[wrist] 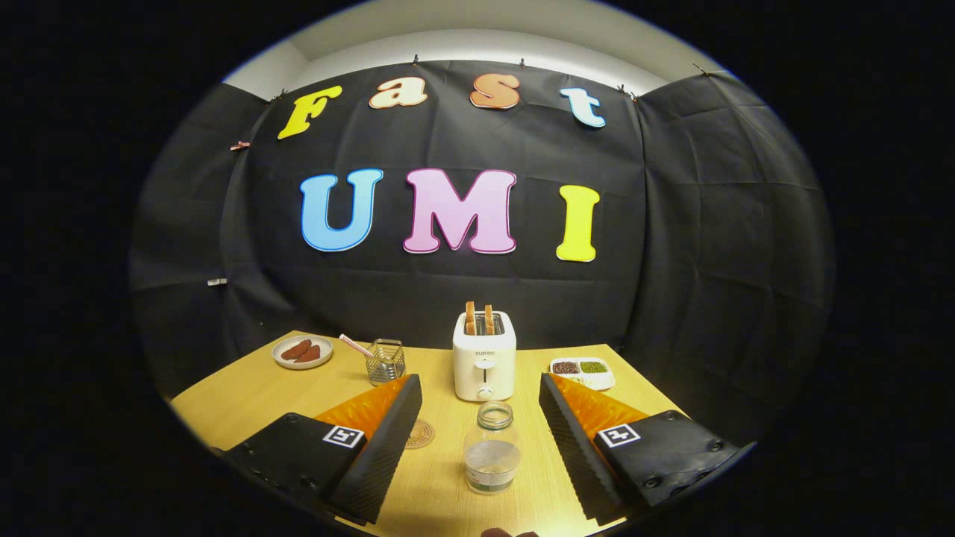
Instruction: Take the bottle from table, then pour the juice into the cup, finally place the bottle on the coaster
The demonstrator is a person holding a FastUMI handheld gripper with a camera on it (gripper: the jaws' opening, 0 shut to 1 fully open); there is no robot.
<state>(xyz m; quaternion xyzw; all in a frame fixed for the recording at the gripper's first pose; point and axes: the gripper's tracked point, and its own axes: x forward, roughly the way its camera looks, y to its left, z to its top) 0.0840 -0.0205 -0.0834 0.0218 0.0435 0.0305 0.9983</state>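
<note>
Gripper (480, 418) fingers spread wide, gripping nothing, clear bottle (492, 456) upright on wooden table (246, 403) btwn them, touching neither, round coaster (419, 433) just beside left finger, white toaster (484, 365) w/ two bread slices beyond bottle, wire cup (386, 361) w/ straw further left.

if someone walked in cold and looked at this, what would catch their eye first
Probably the clear glass bottle, upright on the wooden table between the open tongs, untouched by either finger. Just beyond it a white toaster with two slices sticking out of its slots draws the eye. Off to the sides sit a plate of reddish food by a wire cup with a straw, and a divided tray of grains.
</note>
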